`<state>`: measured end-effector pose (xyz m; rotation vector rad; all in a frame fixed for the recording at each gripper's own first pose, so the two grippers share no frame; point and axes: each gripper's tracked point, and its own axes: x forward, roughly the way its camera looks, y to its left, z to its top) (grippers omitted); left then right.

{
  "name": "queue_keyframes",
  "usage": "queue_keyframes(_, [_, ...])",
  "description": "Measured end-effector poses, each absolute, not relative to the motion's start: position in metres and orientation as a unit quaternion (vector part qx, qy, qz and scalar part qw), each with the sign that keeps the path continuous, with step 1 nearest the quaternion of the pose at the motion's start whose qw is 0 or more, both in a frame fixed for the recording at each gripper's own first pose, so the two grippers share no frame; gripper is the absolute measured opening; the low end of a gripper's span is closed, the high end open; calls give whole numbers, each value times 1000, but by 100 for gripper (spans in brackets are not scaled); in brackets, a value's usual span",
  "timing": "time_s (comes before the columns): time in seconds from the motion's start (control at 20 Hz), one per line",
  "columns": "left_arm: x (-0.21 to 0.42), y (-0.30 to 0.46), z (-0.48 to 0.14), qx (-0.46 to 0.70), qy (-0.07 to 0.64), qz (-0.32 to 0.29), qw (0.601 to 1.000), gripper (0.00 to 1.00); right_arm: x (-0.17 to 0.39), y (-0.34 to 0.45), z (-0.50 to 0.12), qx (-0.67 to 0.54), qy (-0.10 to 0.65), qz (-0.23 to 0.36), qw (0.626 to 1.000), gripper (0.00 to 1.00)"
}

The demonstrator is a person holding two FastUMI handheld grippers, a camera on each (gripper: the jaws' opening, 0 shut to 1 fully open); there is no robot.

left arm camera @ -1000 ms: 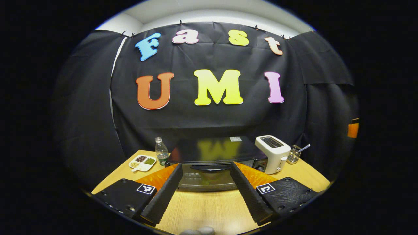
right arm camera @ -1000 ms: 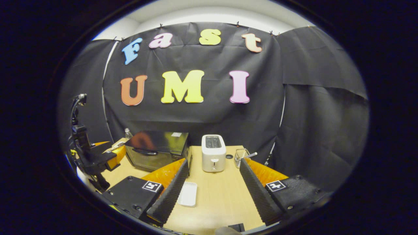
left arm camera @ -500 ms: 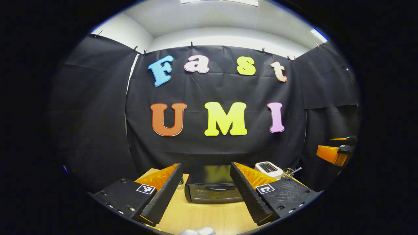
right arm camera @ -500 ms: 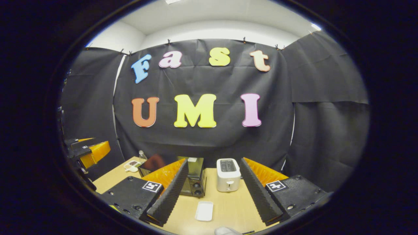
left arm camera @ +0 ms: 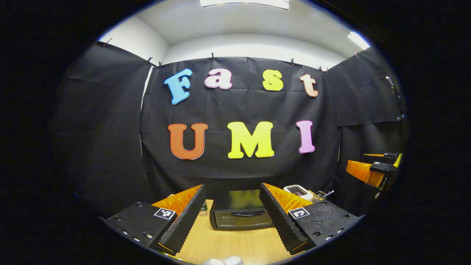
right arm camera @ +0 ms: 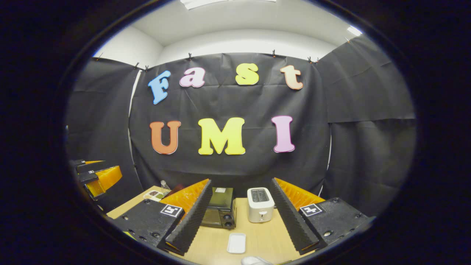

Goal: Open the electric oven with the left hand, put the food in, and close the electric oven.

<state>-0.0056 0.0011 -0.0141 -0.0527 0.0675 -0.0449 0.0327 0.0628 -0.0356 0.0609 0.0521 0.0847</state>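
Two tools, both spread wide with nothing between the fingers. From the left gripper view, the left tool [left arm camera: 230,217] is held up above the desk [left arm camera: 235,244] and pointed straight at the oven [left arm camera: 241,213], which sits shut at the back of the desk against the black cloth, handle across the top of the door. Oven lands right in the gap between the fingers, but well apart from them. A bottle [left arm camera: 203,208] peeks out just left of the oven, mostly hidden behind the left finger. The toaster [left arm camera: 298,191] is off to the right of the oven, with a small wire basket [left arm camera: 319,195] beyond it. Far right, the other tool hangs in the air.

From the right gripper view, the right tool [right arm camera: 241,217] is released too, hovering over the desk [right arm camera: 257,239]. A white tray [right arm camera: 236,243] lies flat on the desk in front of the oven [right arm camera: 220,208] and toaster [right arm camera: 260,204]; can't tell if there's anything on it. The left finger covers part of the oven. A sectioned dish [right arm camera: 153,194] and the bottle [right arm camera: 165,187] sit at the far left corner. The left tool [right arm camera: 97,176] floats at the left edge, well above the desk.
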Motion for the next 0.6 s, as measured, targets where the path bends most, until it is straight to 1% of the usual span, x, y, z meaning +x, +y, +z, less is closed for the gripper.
queue_keyframes(0.6, [-4,9,-7,-29,24,-24,999,96,22,64,-29,26,22,30,999,100])
